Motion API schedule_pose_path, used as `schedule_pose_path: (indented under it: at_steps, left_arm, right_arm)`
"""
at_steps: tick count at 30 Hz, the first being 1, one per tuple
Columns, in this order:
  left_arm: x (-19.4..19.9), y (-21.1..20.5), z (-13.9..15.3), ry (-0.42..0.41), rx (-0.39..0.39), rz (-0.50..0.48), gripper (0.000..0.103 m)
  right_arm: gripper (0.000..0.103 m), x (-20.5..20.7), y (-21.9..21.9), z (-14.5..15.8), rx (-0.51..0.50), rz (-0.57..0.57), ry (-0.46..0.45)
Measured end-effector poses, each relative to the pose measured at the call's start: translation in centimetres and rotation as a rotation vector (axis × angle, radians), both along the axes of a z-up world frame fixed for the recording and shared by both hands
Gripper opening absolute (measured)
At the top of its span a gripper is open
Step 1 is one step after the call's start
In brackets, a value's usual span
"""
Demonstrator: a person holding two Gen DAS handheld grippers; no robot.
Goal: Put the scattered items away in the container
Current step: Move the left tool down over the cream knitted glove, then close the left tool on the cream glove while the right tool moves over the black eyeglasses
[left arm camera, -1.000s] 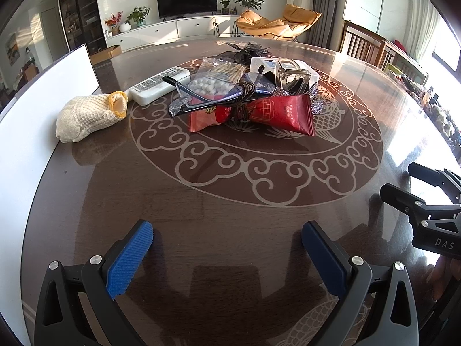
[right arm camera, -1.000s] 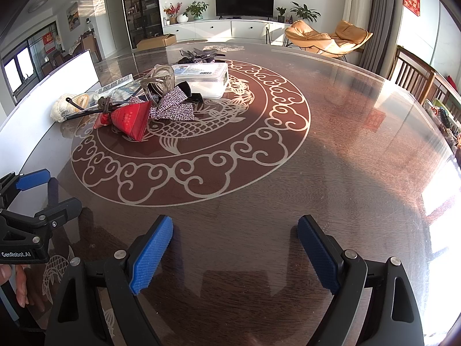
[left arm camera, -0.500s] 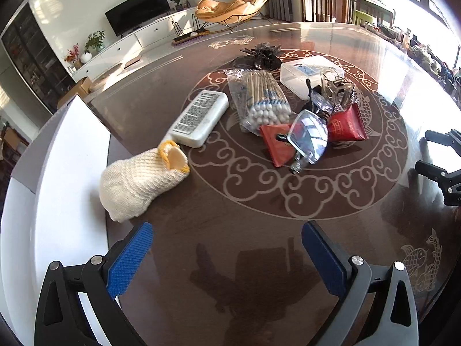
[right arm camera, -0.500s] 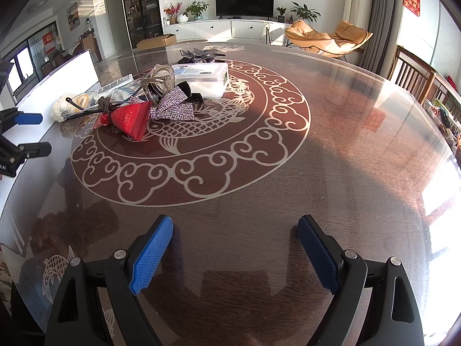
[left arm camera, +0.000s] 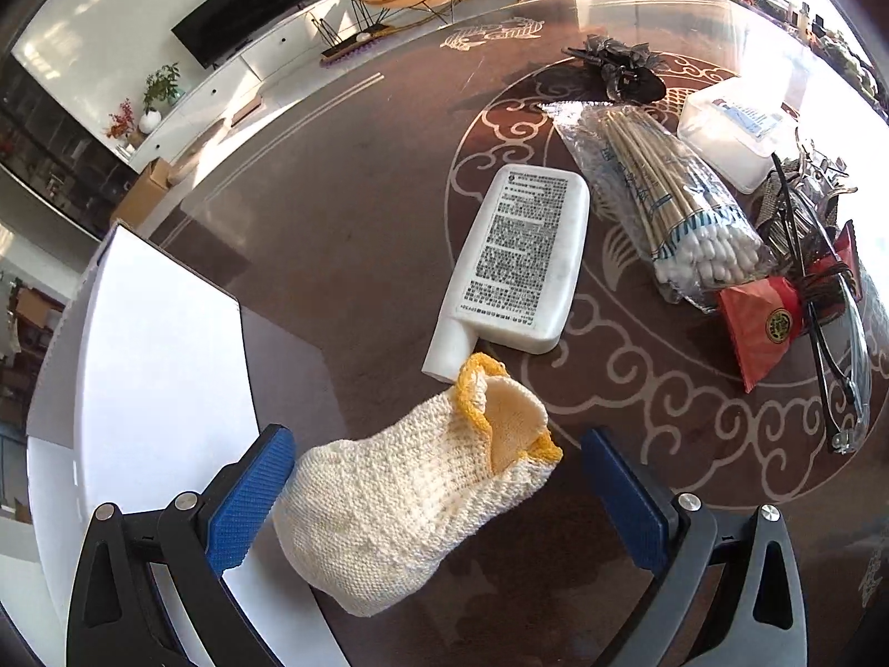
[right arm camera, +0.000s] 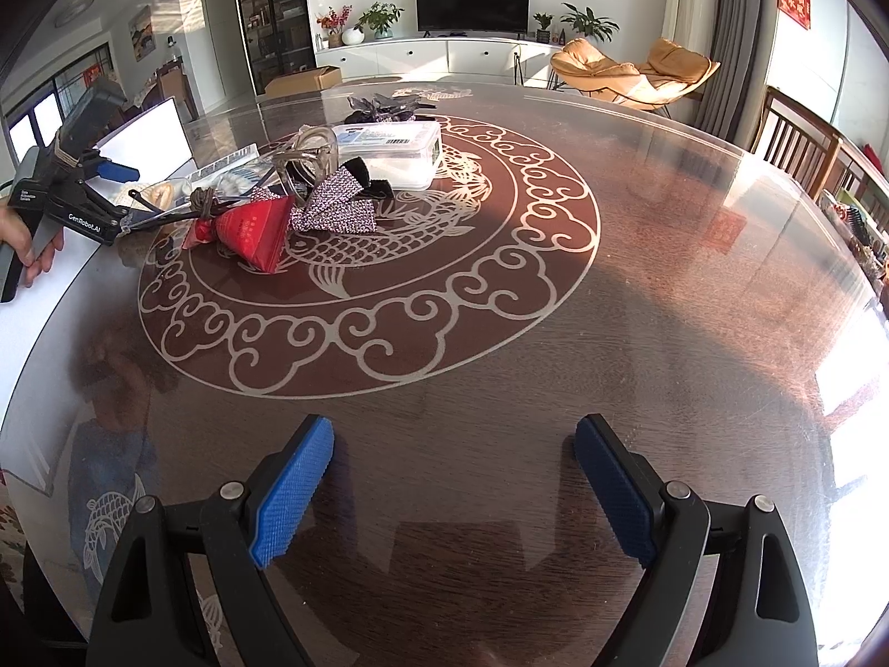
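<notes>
Across the big round surface [right arm camera: 639, 289] — dark wood under glass, with a pale ring of cloud scrolls and a fish at its middle — the clutter sits bunched toward the far left side. At the left edge lies a white container [left arm camera: 161, 367], its wall standing up along the rim.

Next in size, the left hand-held gripper [left arm camera: 439, 494] hangs low with its 2 blue pads spread wide, either side of a cream knitted glove [left arm camera: 400, 506] with a yellow cuff; neither pad touches it, as far as I can see. The glove lies partly over the container's edge, its cuff just beside the neck of a flat white bottle [left arm camera: 522, 261] lying label-up. From the right wrist view that gripper shows at far left, held in a hand [right arm camera: 25, 244].

The right hand-held gripper [right arm camera: 453, 492] hovers over bare surface well apart from the pile, pads wide apart and holding nothing.

Smaller things follow: a clear plastic box [right arm camera: 391, 155] at the back, a bag of cotton swabs [left arm camera: 661, 205] beside the bottle, a red packet [right arm camera: 258, 230], a pair of safety glasses [left arm camera: 839, 333] draped over it, a sparkly bow [right arm camera: 339, 205] — and a dark hair clip [left arm camera: 617, 66] farthest off.
</notes>
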State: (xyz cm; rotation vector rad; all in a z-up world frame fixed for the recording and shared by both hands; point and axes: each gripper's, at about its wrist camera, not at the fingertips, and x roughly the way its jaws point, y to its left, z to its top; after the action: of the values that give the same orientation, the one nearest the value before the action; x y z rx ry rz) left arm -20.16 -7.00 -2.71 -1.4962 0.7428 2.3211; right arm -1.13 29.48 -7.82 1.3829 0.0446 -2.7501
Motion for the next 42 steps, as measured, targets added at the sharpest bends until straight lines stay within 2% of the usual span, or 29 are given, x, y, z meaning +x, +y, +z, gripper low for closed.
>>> schedule_pose_path:
  at_steps: [4, 7, 9, 12, 15, 17, 19, 20, 24, 27, 28, 30, 34, 36, 37, 38, 40, 42]
  left_arm:
    - [0.3, -1.9, 1.0, -0.097, 0.197, 0.131, 0.102]
    - [2.3, -2.1, 1.9, -0.131, 0.306, 0.134, 0.085]
    - [3.9, -1.9, 2.3, -0.142, 0.343, 0.136, 0.082]
    - [5.5, -1.4, 2.1, -0.132, 0.336, 0.162, 0.075]
    - [7.5, -0.8, 1.6, -0.082, 0.268, 0.17, 0.07]
    - [8.5, -0.4, 1.4, -0.039, 0.237, 0.183, 0.061]
    - [9.4, -0.9, 1.2, -0.013, 0.249, 0.209, 0.054]
    - [9.7, -1.3, 1.2, -0.005, 0.275, 0.223, 0.053]
    - [10.4, -2.4, 1.2, 0.017, 0.35, 0.272, 0.053]
    - [10.5, -2.4, 1.0, 0.021, 0.36, 0.278, 0.053]
    - [10.4, -2.4, 1.0, 0.021, 0.363, 0.28, 0.053]
    - [10.5, -2.4, 0.9, 0.022, 0.37, 0.285, 0.053]
    - [10.7, -2.3, 0.6, 0.036, 0.378, 0.289, 0.053]
    - [10.7, -2.0, 0.5, 0.042, 0.367, 0.28, 0.053]
    - [10.6, -1.9, 0.4, 0.042, 0.362, 0.276, 0.053]
    - [10.4, -1.7, 0.3, 0.041, 0.359, 0.275, 0.053]
    - [10.2, -1.6, 0.2, 0.04, 0.357, 0.277, 0.053]
    - [10.2, -1.6, 0.2, 0.041, 0.357, 0.282, 0.053]
  right_arm:
    - [0.09, 0.0, 0.0, 0.0, 0.0, 0.0, 0.0]
    - [0.09, 0.0, 0.0, -0.1, 0.0, 0.0, 0.0]
    - [0.09, 0.0, 0.0, -0.1, 0.0, 0.0, 0.0]
    - [0.09, 0.0, 0.0, -0.1, 0.0, 0.0, 0.0]
    - [0.09, 0.0, 0.0, -0.1, 0.0, 0.0, 0.0]
    - [0.09, 0.0, 0.0, -0.1, 0.0, 0.0, 0.0]
    - [0.09, 0.1, 0.1, 0.0, -0.014, 0.007, 0.006]
    - [0.089, 0.1, 0.2, 0.2, -0.063, 0.011, 0.007]
    - [0.089, -2.6, -0.1, 2.2, -0.559, 0.012, -0.04]
    - [0.089, -7.0, -4.0, 2.9, -0.847, 0.063, -0.158]
    - [0.089, -8.6, -5.3, 2.6, -0.898, 0.046, -0.221]
    - [0.089, -11.2, -7.1, 1.6, -0.919, -0.033, -0.313]
    - [0.089, -14.4, -9.0, 0.5, -0.878, -0.102, -0.35]
    - [0.084, -15.1, -9.6, -0.2, -0.883, -0.102, -0.377]
    - [0.068, -15.1, -9.9, -0.5, -0.856, -0.108, -0.378]
    - [0.044, -15.2, -9.9, -0.8, -0.839, -0.115, -0.374]
    - [0.028, -15.2, -9.6, -1.6, -0.858, -0.131, -0.366]
    - [0.019, -15.2, -9.6, -1.7, -0.845, -0.125, -0.348]
